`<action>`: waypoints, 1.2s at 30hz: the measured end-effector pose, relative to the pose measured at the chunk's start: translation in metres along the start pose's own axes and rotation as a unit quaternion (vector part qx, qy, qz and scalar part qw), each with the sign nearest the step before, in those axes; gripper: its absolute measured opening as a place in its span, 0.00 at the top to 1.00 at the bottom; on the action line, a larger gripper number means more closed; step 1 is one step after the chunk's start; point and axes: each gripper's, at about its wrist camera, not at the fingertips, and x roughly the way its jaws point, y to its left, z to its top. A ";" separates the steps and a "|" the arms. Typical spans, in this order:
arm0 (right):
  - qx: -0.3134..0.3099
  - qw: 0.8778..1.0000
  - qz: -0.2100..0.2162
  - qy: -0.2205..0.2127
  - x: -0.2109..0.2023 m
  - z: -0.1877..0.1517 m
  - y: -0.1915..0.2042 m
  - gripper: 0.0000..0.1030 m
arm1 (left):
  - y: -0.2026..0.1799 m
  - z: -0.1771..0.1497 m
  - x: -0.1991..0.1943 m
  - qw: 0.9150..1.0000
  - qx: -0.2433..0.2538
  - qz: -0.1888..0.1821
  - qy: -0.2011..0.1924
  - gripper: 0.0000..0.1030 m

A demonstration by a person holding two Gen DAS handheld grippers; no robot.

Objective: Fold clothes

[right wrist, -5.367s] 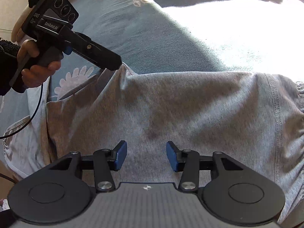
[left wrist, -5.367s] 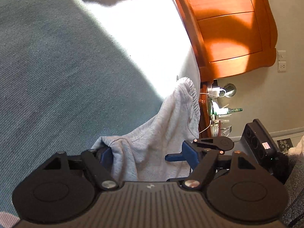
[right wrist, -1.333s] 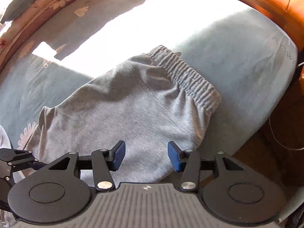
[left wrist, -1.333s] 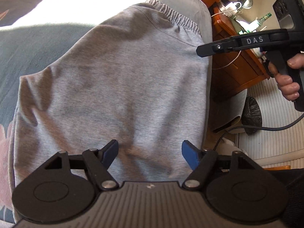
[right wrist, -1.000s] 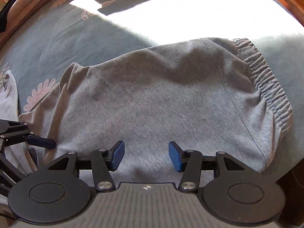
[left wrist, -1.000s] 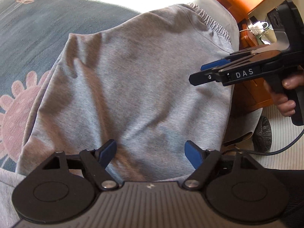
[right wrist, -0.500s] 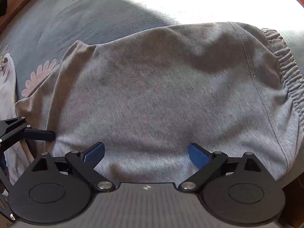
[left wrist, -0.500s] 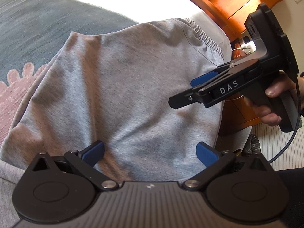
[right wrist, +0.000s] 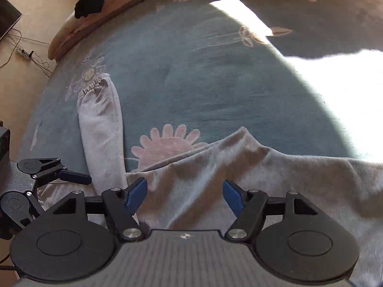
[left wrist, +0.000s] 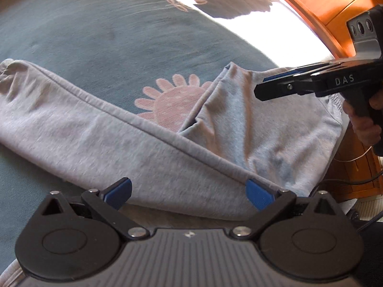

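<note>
A: The soft grey fleece sweatpants [left wrist: 148, 153] are lying on the teal woven bedspread [left wrist: 100, 31]. One leg runs long and flat to a gathered elastic cuff [right wrist: 92, 85], right by a pink flower print [right wrist: 165, 143].

B: And the grippers?

A: Left gripper [left wrist: 189, 192] has its blue pads spread wide above the cloth, pinching nothing. Right gripper [right wrist: 184, 195] is closing, with only air between its pads. A hand [left wrist: 366, 124] holds its grip.
</note>
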 end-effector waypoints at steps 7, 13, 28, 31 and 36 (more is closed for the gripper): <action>-0.007 0.993 0.092 0.070 0.109 0.037 0.041 0.42 | 0.049 -0.038 -0.017 0.992 -0.117 0.044 -0.022 0.02; -0.039 0.990 0.080 0.106 0.137 0.040 0.064 0.81 | 0.071 -0.068 -0.026 0.981 -0.180 0.045 -0.051 0.02; -0.152 0.963 0.179 0.136 0.083 0.004 0.171 0.93 | 0.150 -0.139 -0.066 0.884 -0.423 -0.109 -0.167 0.02; -0.168 0.951 0.201 0.167 0.090 -0.017 0.188 0.93 | 0.162 -0.148 -0.070 0.861 -0.450 -0.140 -0.191 0.02; -0.186 0.924 0.241 0.233 0.108 -0.049 0.200 0.93 | 0.165 -0.149 -0.054 0.864 -0.449 -0.155 -0.166 0.02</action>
